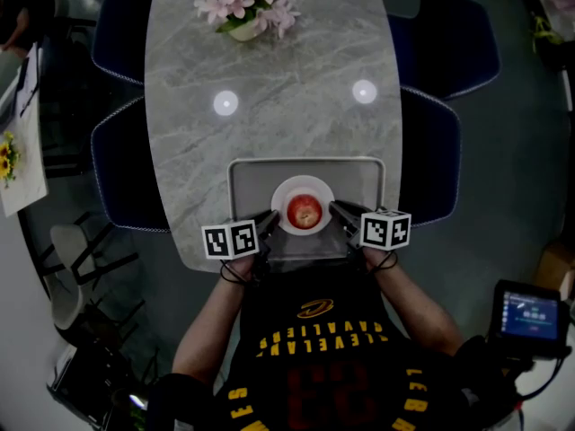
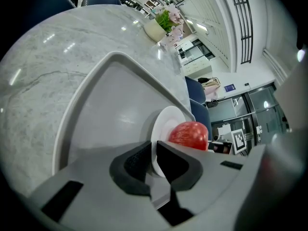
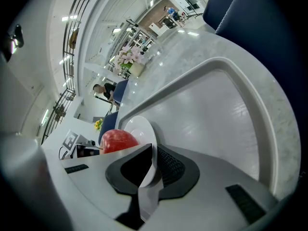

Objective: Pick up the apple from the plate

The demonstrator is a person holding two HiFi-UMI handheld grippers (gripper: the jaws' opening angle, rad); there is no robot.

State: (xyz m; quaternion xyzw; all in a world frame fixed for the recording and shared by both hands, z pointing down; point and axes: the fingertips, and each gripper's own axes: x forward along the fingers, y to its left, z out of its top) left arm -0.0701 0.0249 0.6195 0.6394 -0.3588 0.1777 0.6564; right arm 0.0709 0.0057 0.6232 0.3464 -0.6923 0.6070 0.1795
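Person's dark shirt (image 1: 310, 348) with yellow print is filling the bottom of the head view, both bare forearms reaching forward and slightly inward to the near edge of the table (image 1: 269, 88). Each hand is holding a gripper low and level, marker cubes facing up.

The left gripper (image 1: 269, 218) is coming in from the left and the right gripper (image 1: 337, 210) from the right, their fingers pointing at each other across the plate (image 1: 280, 196). In the left gripper view the fingers are pinching the white plate rim, with the rim's thin edge sitting between the dark pads. In the right gripper view it is the same: fingers closed on the rim at the opposite side. Neither is touching the apple (image 1: 304, 211).

The apple is sitting in the middle of the plate, between the two grippers. It is round with no clear long axis, and a paler dimple is facing up toward the head camera. Its skin is red, mottled with lighter flecks, and looking glossy.

The plate is resting near the front of a grey tray (image 1: 247, 178) on the marbled grey table. A pot of pink flowers (image 1: 245, 3) is standing at the far end, and dark blue chairs (image 1: 449, 43) are flanking both sides.
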